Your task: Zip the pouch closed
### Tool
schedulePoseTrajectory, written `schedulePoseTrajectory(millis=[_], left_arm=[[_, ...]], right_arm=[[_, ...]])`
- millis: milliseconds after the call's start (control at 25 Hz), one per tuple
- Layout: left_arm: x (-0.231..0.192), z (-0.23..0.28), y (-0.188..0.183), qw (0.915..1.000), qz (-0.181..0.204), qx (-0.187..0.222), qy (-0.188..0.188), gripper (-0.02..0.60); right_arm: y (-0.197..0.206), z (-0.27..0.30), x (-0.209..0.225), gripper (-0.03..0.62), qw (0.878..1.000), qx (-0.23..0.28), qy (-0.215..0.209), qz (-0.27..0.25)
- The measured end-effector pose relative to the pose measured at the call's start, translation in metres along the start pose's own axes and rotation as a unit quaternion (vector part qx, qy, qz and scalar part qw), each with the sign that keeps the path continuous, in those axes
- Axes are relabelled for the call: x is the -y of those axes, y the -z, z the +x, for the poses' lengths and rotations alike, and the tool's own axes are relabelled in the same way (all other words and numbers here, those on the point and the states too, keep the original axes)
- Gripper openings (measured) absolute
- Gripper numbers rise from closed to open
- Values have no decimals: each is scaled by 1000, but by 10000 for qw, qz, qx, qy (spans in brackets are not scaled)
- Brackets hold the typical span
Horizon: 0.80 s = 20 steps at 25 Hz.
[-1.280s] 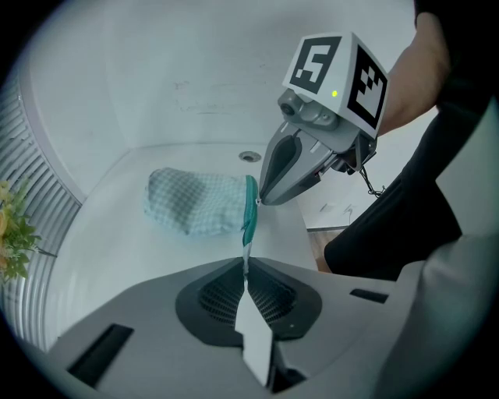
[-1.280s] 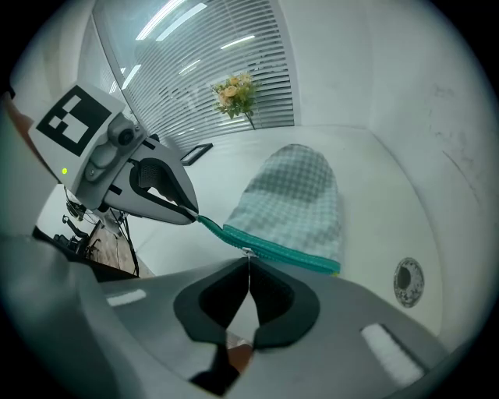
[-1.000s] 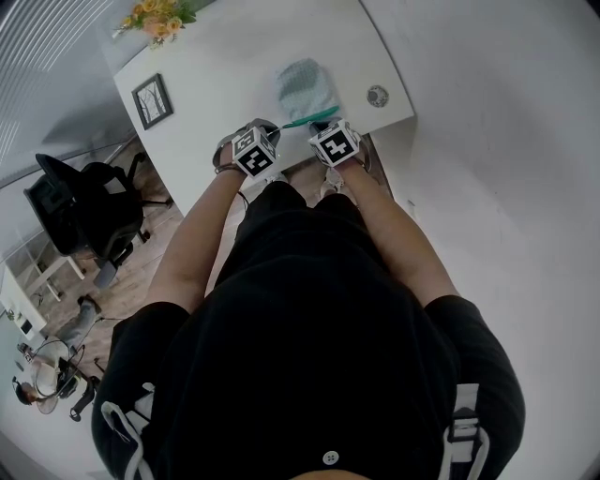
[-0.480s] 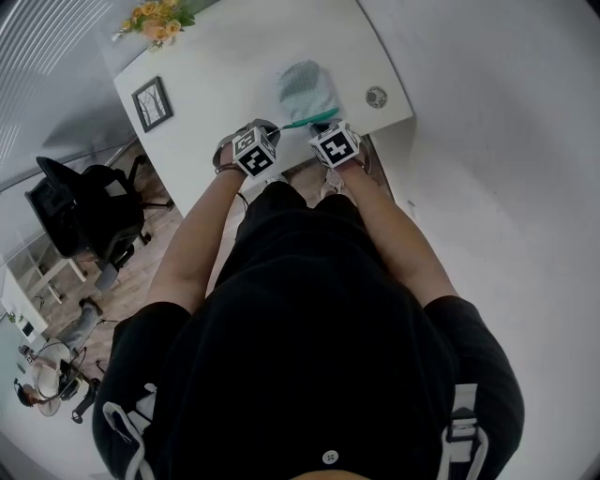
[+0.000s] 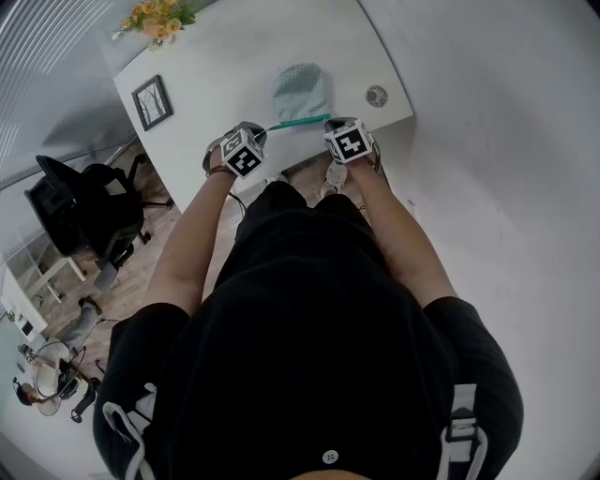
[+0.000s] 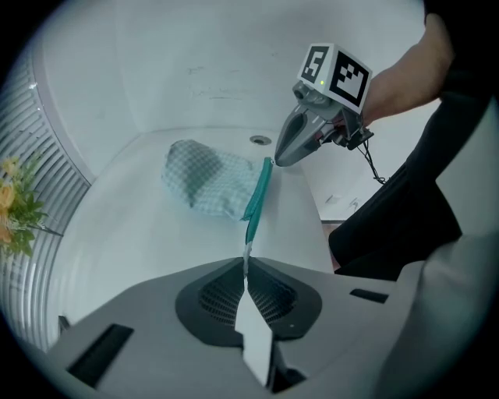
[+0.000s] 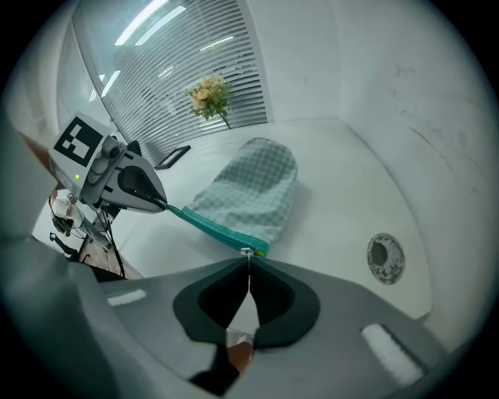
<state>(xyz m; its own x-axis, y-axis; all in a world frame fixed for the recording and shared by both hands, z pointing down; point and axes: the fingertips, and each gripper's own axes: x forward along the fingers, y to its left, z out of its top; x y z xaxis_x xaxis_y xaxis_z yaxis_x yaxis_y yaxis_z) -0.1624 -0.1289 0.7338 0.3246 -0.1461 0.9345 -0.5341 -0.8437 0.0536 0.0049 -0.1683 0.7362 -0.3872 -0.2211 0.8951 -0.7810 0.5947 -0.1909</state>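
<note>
A green checked pouch (image 5: 302, 90) lies on the white table (image 5: 225, 66), its teal zipper band (image 5: 300, 122) stretched taut along the near edge. My left gripper (image 5: 266, 130) is shut on the band's left end; in the left gripper view the pale tape end (image 6: 246, 251) runs into my left gripper (image 6: 245, 262). My right gripper (image 5: 330, 120) is shut on the zipper pull (image 7: 248, 252) at the band's right end, just ahead of my right gripper (image 7: 249, 265). The checked pouch (image 7: 251, 189) rests flat beyond it.
A framed picture (image 5: 152, 101) and a bunch of flowers (image 5: 157, 17) sit at the table's left and far left. A round cable hole (image 5: 377, 95) lies right of the pouch. A black office chair (image 5: 84, 211) stands on the floor at left. A wall borders the right.
The two grippers have drawn apart, the left going left and the right going right. The teal band between them now shows longer and straighter.
</note>
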Motion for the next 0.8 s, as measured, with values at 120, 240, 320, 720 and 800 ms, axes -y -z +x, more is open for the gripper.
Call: schedulePoseTrajectory(millis=[120,240,320,720,800], left_arm=[[4,2,-1,10000,30,-20,7,20],[9,3,-3,10000,60,-16,48,21],[11,4,-2,9999,125,-29,48,21],[22,13,13,9995,195,-166,174,26],[23,15,18,9996,99,-178,198,50]], right_arm=[[0,1,3,17,10000,9,26,7],[1,1,6,18,10000,32,41,70],[3,2,6,20,9999,37,46,123],[18,7,4,58,9998,-136,43,104],[21,6,5,58,9998,-150,40,134]])
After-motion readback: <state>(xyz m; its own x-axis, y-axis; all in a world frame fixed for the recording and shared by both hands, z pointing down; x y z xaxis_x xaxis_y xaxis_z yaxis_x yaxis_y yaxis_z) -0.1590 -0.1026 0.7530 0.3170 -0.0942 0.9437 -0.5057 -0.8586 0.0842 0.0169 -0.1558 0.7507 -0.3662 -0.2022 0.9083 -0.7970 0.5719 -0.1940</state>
